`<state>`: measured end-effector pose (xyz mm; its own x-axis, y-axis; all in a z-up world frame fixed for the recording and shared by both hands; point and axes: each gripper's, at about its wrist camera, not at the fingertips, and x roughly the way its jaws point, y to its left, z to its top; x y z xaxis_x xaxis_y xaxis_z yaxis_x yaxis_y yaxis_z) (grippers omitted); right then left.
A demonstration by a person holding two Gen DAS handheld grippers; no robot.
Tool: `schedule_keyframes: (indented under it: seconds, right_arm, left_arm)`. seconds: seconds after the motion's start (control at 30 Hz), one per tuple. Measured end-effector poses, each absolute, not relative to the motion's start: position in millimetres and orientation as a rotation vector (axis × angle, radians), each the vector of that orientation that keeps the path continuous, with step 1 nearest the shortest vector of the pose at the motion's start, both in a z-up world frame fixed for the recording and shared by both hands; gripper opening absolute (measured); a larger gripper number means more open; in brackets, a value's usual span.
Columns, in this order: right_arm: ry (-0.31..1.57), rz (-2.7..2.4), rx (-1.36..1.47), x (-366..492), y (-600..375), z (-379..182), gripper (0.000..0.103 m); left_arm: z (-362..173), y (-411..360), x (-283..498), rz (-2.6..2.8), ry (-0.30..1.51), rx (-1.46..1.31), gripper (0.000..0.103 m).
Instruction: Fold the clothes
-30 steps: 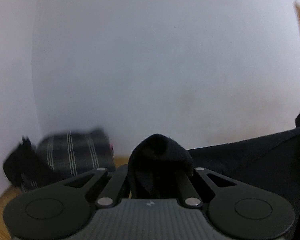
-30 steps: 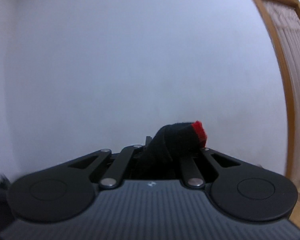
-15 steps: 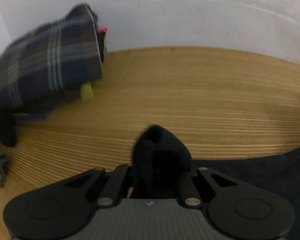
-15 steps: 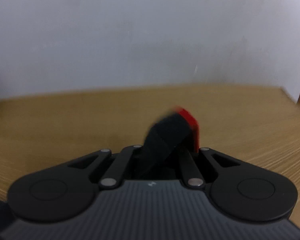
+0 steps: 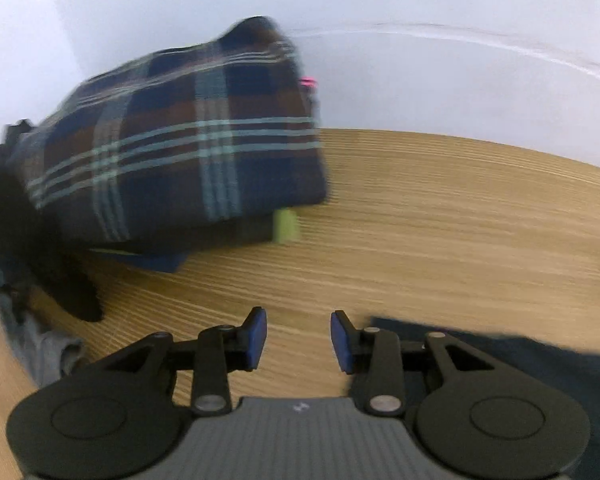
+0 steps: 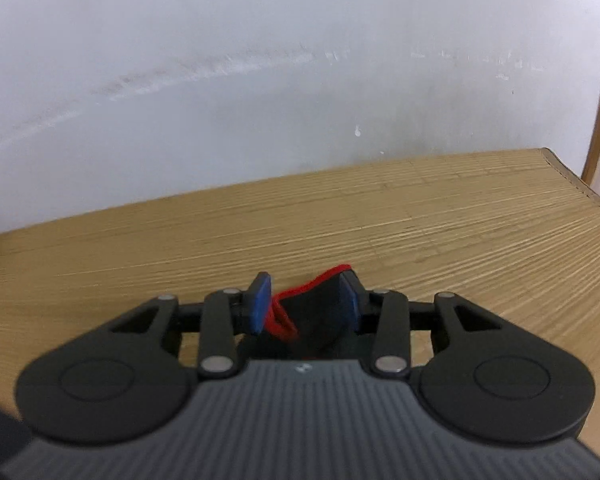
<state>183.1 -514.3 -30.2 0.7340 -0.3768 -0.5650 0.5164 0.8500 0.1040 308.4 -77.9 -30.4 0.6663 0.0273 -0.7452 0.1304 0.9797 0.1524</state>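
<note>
Garments: one plaid (image 5: 172, 152), one red-trimmed black (image 6: 312, 312), loose between fingers (image 6: 259, 306).

Bare wooden slatted tabletop (image 5: 440, 240) is seen ahead of the left gripper (image 5: 299, 338) as far as the white wall (image 5: 420, 80); passage there is unobstructed. The far left is blocked by a stacked pile of folded clothes topped by a navy-and-brown plaid garment (image 5: 180, 148), with a black garment (image 5: 40, 256) trailing nearer. A dark cloth (image 5: 540, 360) covers the near right. Open tabletop is seen ahead of the right gripper (image 6: 306, 304), ending at the table's right edge (image 6: 580, 188).
</note>
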Motion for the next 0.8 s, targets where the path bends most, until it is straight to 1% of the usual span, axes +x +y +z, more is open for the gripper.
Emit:
schedule_keyframes:
  seconds: [0.07, 0.17, 0.23, 0.3, 0.4, 0.5, 0.57, 0.73, 0.77, 0.8]
  right_arm:
    - [0.575, -0.463, 0.293, 137.9, -500.4, -13.6, 0.04]
    - [0.606, -0.418, 0.368, 78.5, -499.5, -7.1, 0.041]
    - [0.646, -0.356, 0.382, 43.1, -490.3, -12.9, 0.041]
    - [0.718, -0.323, 0.358, 26.4, -482.2, -30.2, 0.041]
    - [0.825, -0.338, 0.341, 19.3, -474.6, -63.7, 0.04]
    - [0.783, -0.404, 0.237, 23.6, -469.0, -79.0, 0.04]
    - [0.763, -0.441, 0.198, 34.2, -474.2, -82.4, 0.04]
    - [0.726, -0.494, 0.192, 65.4, -503.7, -87.2, 0.042]
    - [0.724, -0.498, 0.185, 68.8, -506.3, -88.1, 0.047]
    - [0.722, -0.502, 0.181, 71.6, -508.6, -88.7, 0.048]
  left_arm:
    - [-30.6, -79.8, 289.1, -0.148, 0.851, 0.203, 0.039]
    - [-43.5, -90.2, 256.0, -0.307, 0.869, 0.219, 0.039]
    - [-55.9, -101.6, 238.1, -0.397, 0.883, 0.256, 0.039]
    - [-70.1, -113.3, 228.2, -0.445, 0.89, 0.307, 0.039]
    - [-86.3, -122.1, 230.7, -0.443, 0.904, 0.31, 0.04]
    - [-89.2, -121.4, 242.2, -0.417, 0.91, 0.271, 0.046]
    - [-90.3, -119.4, 253.7, -0.395, 0.919, 0.248, 0.053]
    - [-92.2, -120.4, 267.5, -0.339, 0.89, 0.277, 0.055]
    - [-92.5, -121.0, 269.0, -0.32, 0.88, 0.294, 0.054]
    - [-91.7, -121.0, 270.2, -0.301, 0.883, 0.304, 0.054]
